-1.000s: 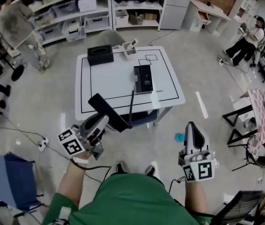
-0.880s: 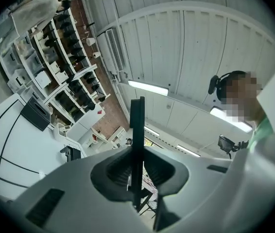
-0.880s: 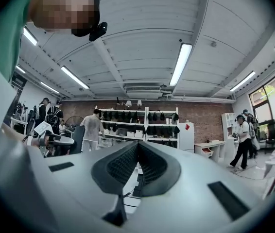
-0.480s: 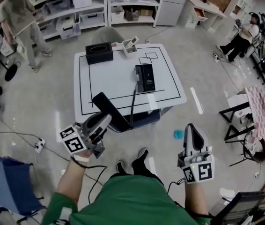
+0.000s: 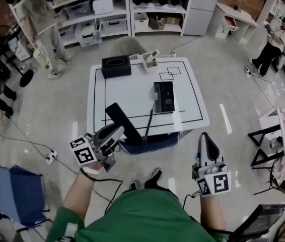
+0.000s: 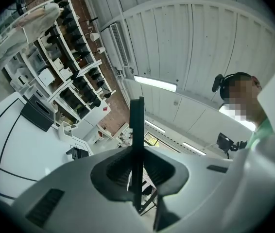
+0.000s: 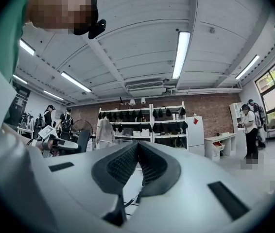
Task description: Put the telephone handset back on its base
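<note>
My left gripper (image 5: 116, 131) is shut on the black telephone handset (image 5: 124, 123), which juts up and left over the near edge of the white table (image 5: 127, 92). A dark cord (image 5: 147, 122) runs from it toward the black base (image 5: 164, 97) at the table's right of centre. In the left gripper view the handset (image 6: 136, 144) shows edge-on as a thin black bar between the jaws. My right gripper (image 5: 206, 140) hangs lower right, off the table, jaws shut and empty; in the right gripper view (image 7: 137, 171) they point at the far shelves.
A black box (image 5: 116, 66) and a small white holder (image 5: 150, 61) stand at the table's far edge. Shelving (image 5: 107, 9) lines the back wall. A person (image 5: 42, 24) stands far left, another (image 5: 278, 44) sits far right. Cables and a power strip (image 5: 51, 158) lie on the floor.
The view has shifted so the table sits slightly right and nearer. The left gripper with the handset stays near the front edge. The person at far left walked right.
</note>
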Motion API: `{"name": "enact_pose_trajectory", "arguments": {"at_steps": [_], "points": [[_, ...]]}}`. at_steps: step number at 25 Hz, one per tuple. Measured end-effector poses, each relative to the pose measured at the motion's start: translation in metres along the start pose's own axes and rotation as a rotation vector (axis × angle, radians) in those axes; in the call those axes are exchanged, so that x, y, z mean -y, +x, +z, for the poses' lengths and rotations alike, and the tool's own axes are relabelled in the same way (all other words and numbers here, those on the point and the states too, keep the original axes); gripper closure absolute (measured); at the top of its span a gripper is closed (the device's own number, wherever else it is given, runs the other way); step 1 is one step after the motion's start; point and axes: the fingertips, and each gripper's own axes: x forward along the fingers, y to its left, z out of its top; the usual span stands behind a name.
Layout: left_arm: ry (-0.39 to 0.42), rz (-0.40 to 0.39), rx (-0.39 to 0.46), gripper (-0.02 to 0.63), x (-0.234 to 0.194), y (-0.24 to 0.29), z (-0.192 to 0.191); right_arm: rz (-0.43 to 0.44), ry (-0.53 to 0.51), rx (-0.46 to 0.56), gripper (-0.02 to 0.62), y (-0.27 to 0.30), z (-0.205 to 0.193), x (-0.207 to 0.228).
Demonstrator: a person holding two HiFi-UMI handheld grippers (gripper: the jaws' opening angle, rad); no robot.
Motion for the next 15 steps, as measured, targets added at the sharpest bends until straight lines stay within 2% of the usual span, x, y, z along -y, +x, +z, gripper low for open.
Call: {"name": "enact_pose_trajectory", "arguments": {"at_steps": [6,15], "points": [[0.009,0.037,-0.023,0.525,-0.016,0.039,-0.004,0.036,0.02,0.0,0.574,0.028,-0.005,0.041],[-0.004,0.048,-0.034,0.525,-0.036,0.084,-0.006,0.064,0.047,0.0,0.574,0.052,-0.015,0.081]]}}
